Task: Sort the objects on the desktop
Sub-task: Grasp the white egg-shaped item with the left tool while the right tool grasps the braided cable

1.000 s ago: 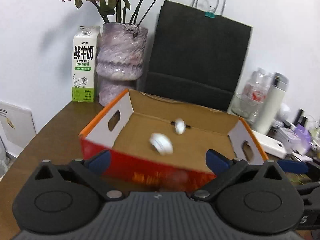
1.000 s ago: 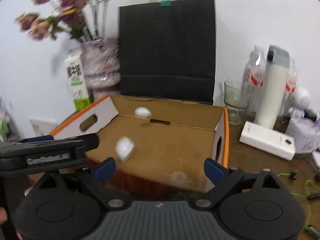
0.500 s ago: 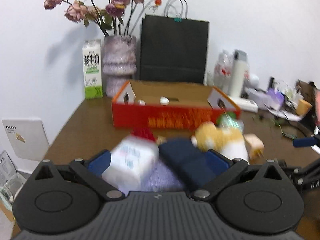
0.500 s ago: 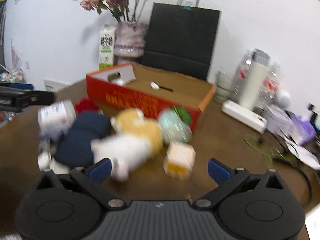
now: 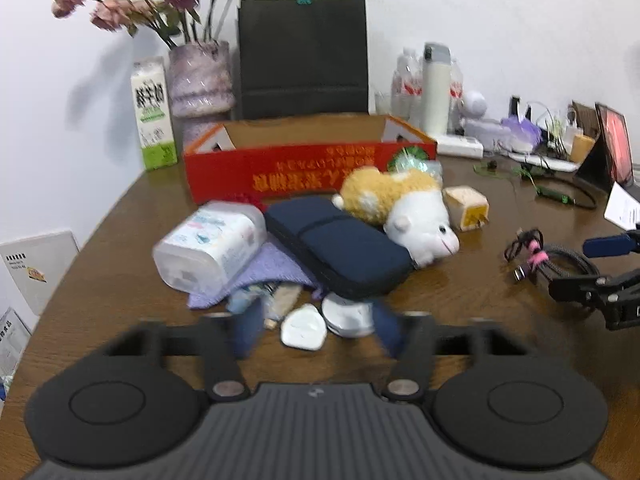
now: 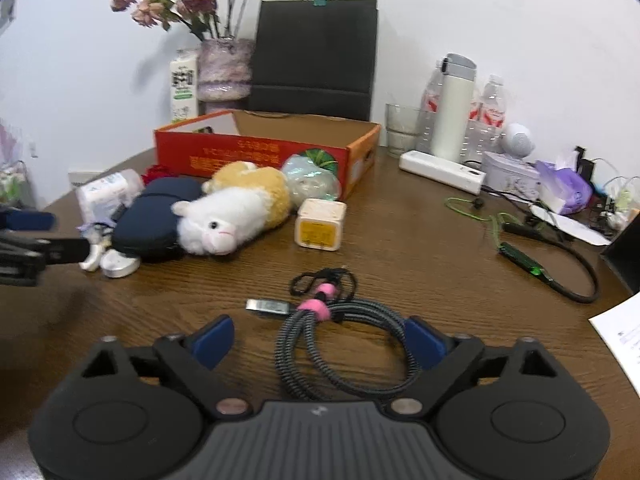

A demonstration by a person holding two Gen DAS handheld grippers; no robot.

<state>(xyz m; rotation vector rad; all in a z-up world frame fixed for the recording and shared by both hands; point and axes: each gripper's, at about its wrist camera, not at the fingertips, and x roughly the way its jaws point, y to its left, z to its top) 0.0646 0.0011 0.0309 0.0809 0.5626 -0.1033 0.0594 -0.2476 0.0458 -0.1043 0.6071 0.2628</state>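
A: How far along is the sorting?

B: Barely started, I'd judge. Most things lie loose on the counter, in front of the red box: plush toy, dark pouch, tissue pack, small cube, coiled cable. What's inside the box can't be seen from here

A: And the hands?

B: The right gripper has its fingers spread wide, the cable lying between them, ungrasped. The left gripper is blurred; its fingers look parted around two small white pieces at twelve o'clock, clenched on nothing

A: What's left?

B: Nearly everything; the pile sits at ten o'clock from the right gripper
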